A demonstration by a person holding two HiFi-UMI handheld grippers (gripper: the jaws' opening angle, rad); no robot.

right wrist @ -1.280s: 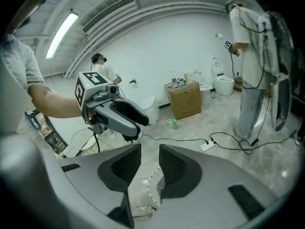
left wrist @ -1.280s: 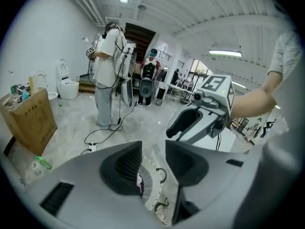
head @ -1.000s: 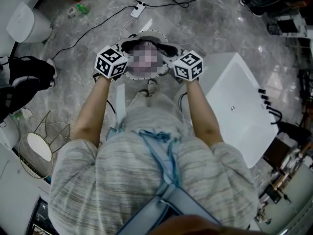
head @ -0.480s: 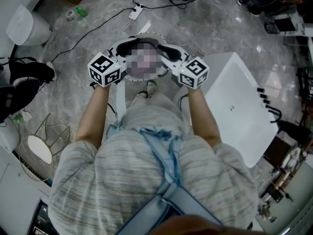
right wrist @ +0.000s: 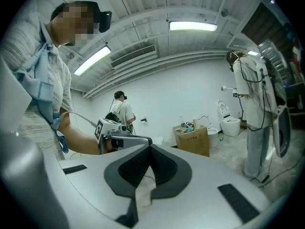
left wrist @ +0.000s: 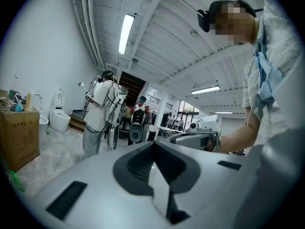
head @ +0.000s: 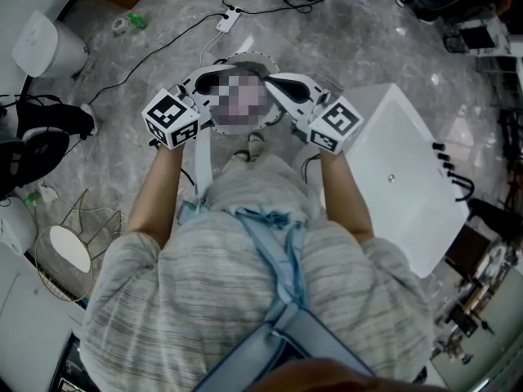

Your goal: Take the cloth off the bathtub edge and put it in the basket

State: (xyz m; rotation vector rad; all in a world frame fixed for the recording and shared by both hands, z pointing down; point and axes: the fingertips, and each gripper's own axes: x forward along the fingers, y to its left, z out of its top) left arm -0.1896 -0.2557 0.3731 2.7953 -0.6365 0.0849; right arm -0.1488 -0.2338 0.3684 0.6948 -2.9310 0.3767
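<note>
No cloth shows in any view. The white bathtub (head: 404,182) stands at the right of the head view, and a wire basket (head: 61,256) sits on the floor at lower left. A person holds both grippers up at face height. My left gripper (head: 203,78) carries its marker cube at the left. In the left gripper view its jaws (left wrist: 153,150) are closing and meet, with nothing between them. My right gripper (head: 286,88) mirrors it. In the right gripper view its jaws (right wrist: 150,152) are also closing and touch, empty.
A toilet (head: 49,41) stands at the upper left, with a black bag (head: 45,129) below it. Cables and a power strip (head: 230,16) cross the marble floor. Other people (left wrist: 97,113) (right wrist: 255,113), a cardboard box (right wrist: 193,140) and a toilet (right wrist: 229,120) stand around the room.
Both marker cubes have moved a little outward and nearer the body. The two grippers now stand farther apart.
</note>
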